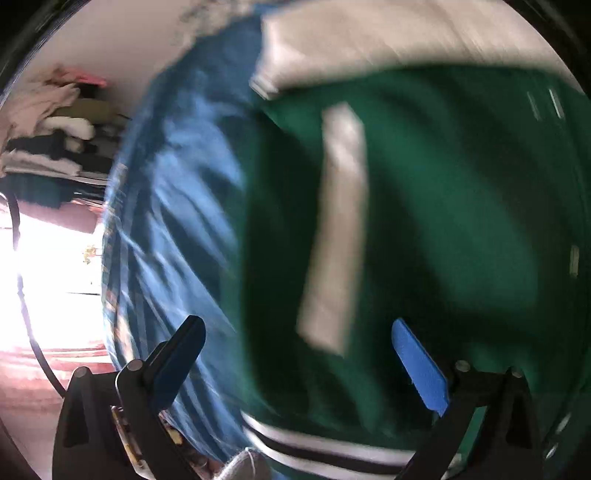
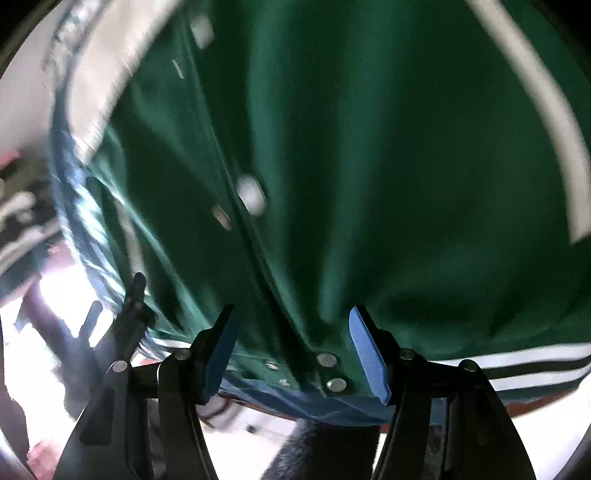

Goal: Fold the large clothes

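A green varsity jacket [image 1: 461, 206] with cream sleeves and a striped hem lies spread on a blue bedsheet [image 1: 173, 206]. It fills the right wrist view [image 2: 351, 147], where its snap placket [image 2: 251, 195] runs down the middle. My left gripper [image 1: 295, 328] is open over the jacket's left side, near a cream pocket strip [image 1: 340, 229]. My right gripper [image 2: 293, 314] is open at the striped hem [image 2: 535, 365], with the bottom snaps [image 2: 327, 360] between its fingers. Both views are motion-blurred.
Piled clothes [image 1: 62, 125] sit on shelves at the far left. A bright window area [image 1: 48, 273] glares below them. The other gripper's dark frame [image 2: 129, 314] shows at the left of the right wrist view. A white wall [image 1: 133, 33] lies beyond the bed.
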The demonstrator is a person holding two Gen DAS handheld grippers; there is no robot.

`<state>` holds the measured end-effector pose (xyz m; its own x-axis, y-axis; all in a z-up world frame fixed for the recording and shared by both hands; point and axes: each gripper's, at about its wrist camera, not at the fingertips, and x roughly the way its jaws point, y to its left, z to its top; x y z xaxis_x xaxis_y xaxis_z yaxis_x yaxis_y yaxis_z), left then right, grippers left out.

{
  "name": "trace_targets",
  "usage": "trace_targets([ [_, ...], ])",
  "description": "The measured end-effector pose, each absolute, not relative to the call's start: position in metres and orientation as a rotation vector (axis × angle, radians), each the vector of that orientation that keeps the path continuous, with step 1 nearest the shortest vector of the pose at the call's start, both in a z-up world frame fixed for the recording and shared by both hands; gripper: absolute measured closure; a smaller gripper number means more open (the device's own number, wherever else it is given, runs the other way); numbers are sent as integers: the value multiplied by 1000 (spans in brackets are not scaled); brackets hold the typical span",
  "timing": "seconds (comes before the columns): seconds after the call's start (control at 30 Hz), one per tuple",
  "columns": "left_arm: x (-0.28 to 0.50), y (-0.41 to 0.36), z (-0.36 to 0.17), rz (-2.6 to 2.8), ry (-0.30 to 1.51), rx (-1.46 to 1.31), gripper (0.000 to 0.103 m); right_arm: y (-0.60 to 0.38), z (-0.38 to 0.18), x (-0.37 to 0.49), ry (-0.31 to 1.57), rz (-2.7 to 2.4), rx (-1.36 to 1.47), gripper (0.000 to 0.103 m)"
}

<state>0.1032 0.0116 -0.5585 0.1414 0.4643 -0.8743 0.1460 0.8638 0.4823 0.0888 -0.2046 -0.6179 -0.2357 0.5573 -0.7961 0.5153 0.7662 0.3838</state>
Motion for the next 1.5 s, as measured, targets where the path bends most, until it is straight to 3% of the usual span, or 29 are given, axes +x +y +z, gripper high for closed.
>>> trace_targets([
  [0.07,88,0,-582,264,1424,588,0,-189,-633,79,1894,10,750,49],
  [0.17,89,-13,-585,333,1398,644,0,-179,-633,80,1883,-47,688,86],
  [0.27,97,-18,-589,349,1428,650,0,-173,-624,82,1887,1,711,88],
  [0.5,103,7,-587,330,1483,527,0,-196,-625,82,1936,114,770,88],
  [0.53,106,8,-585,326,1499,511,0,-208,-616,82,1925,110,785,83],
  [0.63,106,7,-570,319,1499,460,0,-263,-579,83,1830,6,767,50],
  [0.67,106,6,-561,325,1488,443,0,-287,-566,82,1791,-51,762,43],
  [0.7,106,5,-551,329,1470,422,0,-311,-555,79,1758,-115,765,42],
  [0.8,102,-14,-522,316,1434,340,0,-373,-551,69,1705,-256,792,41],
  [0.93,95,-68,-512,275,1406,309,0,-428,-597,58,1725,-263,892,44],
  [0.97,93,-81,-516,271,1404,318,0,-436,-607,54,1723,-231,914,79],
  [1.0,92,-91,-520,271,1403,328,0,-438,-616,53,1725,-198,927,96],
  [1.27,74,-143,-577,441,1447,405,0,-466,-658,49,1899,3,892,94],
  [1.4,80,-149,-584,540,1423,441,0,-486,-642,69,1915,127,905,72],
  [1.43,82,-150,-588,562,1423,446,0,-495,-633,78,1878,141,891,61],
  [1.5,85,-149,-593,598,1427,439,0,-509,-623,91,1810,146,904,59],
])
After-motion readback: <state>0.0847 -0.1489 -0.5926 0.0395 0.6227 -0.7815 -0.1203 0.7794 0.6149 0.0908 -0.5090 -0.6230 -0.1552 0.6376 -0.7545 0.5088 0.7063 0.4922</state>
